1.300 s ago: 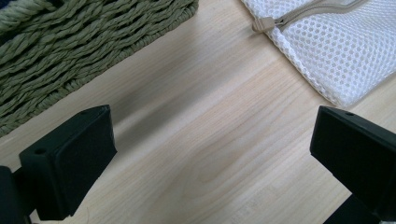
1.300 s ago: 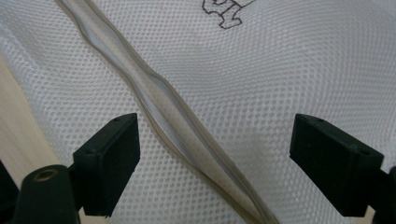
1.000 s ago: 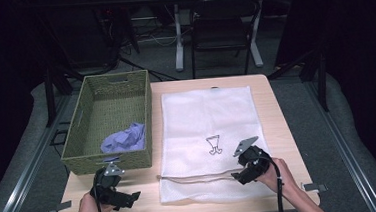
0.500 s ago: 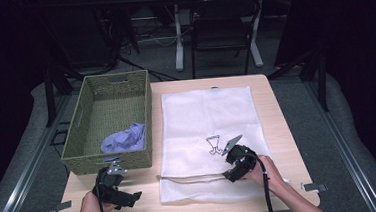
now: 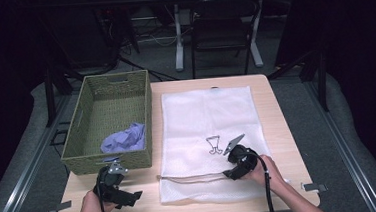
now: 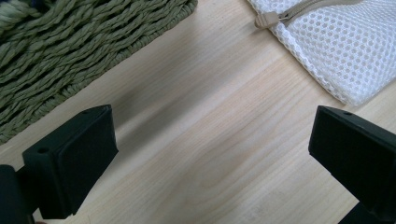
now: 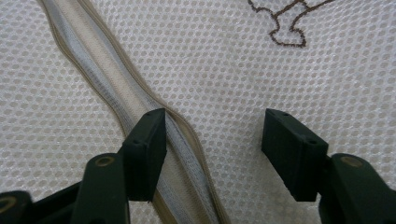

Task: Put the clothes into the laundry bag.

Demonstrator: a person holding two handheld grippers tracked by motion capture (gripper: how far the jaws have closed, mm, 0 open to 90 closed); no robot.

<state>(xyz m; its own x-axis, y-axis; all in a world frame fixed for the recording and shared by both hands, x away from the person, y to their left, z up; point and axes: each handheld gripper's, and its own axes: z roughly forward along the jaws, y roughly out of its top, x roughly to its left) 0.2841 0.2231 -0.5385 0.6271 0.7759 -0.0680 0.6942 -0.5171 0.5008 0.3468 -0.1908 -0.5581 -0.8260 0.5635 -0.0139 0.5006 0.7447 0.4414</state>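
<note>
Dark floor and black curtains ring the pale wooden table (image 5: 278, 130) where I work both hand-held grippers from the near edge. Ahead of my right gripper (image 5: 229, 169) lies the white mesh laundry bag (image 5: 206, 114), flat on the wood, its beige zipper (image 5: 191, 176) running across the near end. In the right gripper view the jaws are pressed down onto the mesh with a gap between them: they have just been closing, yet they stand apart and pinch nothing so far. The zipper band (image 7: 135, 88) passes under the left jaw and runs away up and to the left of it; a bulge of mesh sits between the two jaws, and a brown stitched emblem (image 7: 289, 21) lies beyond the right jaw, well ahead of its tip.

My left gripper (image 5: 132, 196) hovers over bare wood near the table's front edge, jaws spread wide with nothing between them. In the left gripper view the woven green basket (image 6: 70, 46) stands beyond the left jaw, and the bag's rounded corner (image 6: 336, 46), with the zipper's end stop (image 6: 266, 19), lies beyond the right jaw; neither touches the jaws. From the high view, a crumpled lilac cloth (image 5: 125, 138) rests inside the basket at its near end, just ahead of the left gripper.
</note>
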